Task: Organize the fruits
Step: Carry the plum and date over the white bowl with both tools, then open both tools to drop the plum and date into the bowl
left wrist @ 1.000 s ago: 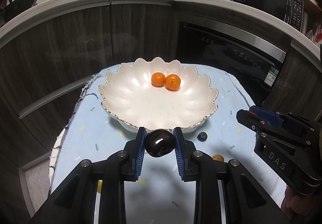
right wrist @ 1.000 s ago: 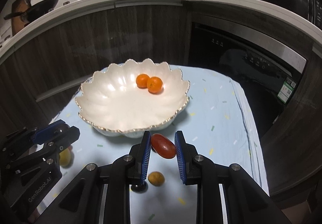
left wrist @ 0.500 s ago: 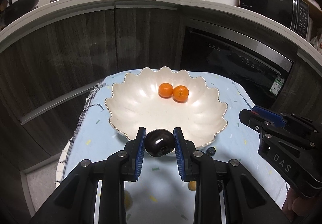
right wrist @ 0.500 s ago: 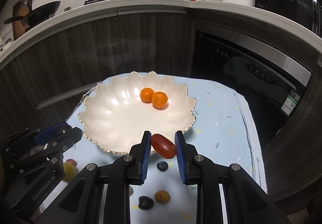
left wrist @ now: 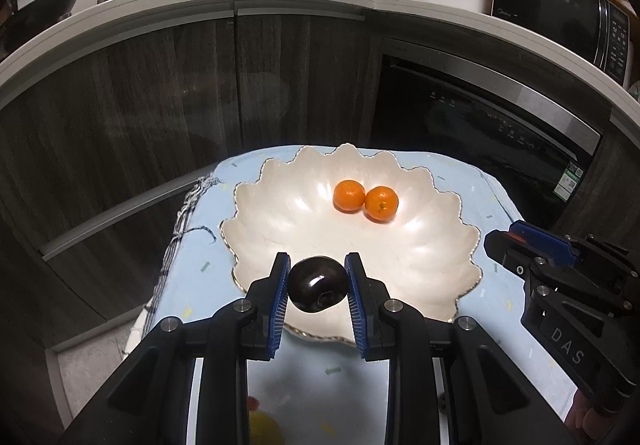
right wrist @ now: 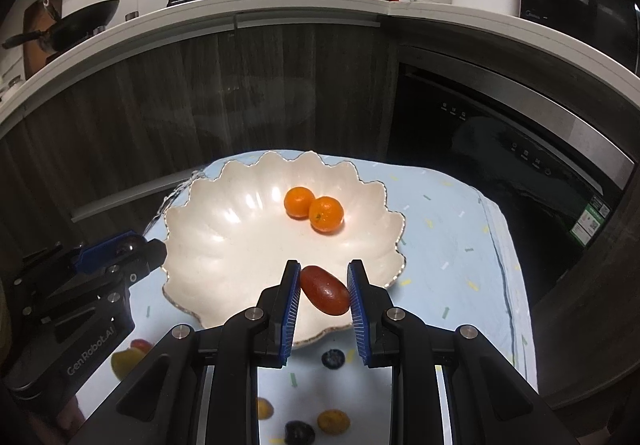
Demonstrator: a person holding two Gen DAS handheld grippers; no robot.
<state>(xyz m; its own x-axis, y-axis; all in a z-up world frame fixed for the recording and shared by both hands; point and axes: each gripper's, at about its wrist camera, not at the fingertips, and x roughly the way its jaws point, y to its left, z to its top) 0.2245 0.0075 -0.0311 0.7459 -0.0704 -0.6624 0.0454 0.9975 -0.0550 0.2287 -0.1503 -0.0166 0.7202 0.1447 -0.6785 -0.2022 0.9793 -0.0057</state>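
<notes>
Both sets of jaws are pinching fruit: the left gripper [left wrist: 317,287] clamps a glossy dark plum [left wrist: 317,284] between its blue pads, and the right gripper [right wrist: 324,295] clamps a small oblong red tomato [right wrist: 324,290], whose long axis runs slantwise between the pads, its upper end toward the left pad and its lower end toward the right one. Each fruit hangs over the near part of the scalloped white bowl [right wrist: 208,245], which sits on the counter [right wrist: 452,245] under a pale blue cloth, and neither fruit appears to touch the bowl. Two small oranges [right wrist: 314,208] lie touching each other in the far half of the bowl, beyond both loads and a little to the right of the plum. From each camera the open white floor of the bowl lies straight ahead and below the jaws, so the drop seems to turn on carrying each fruit a little farther past the near rim before the pads part. Neither hand looks clearly nearer, as they come in side by side, the left toward the bowl's left half and the right toward its right. Several loose fruits, a blueberry [right wrist: 333,358] among them, wait on the cloth near the bowl's front edge
</notes>
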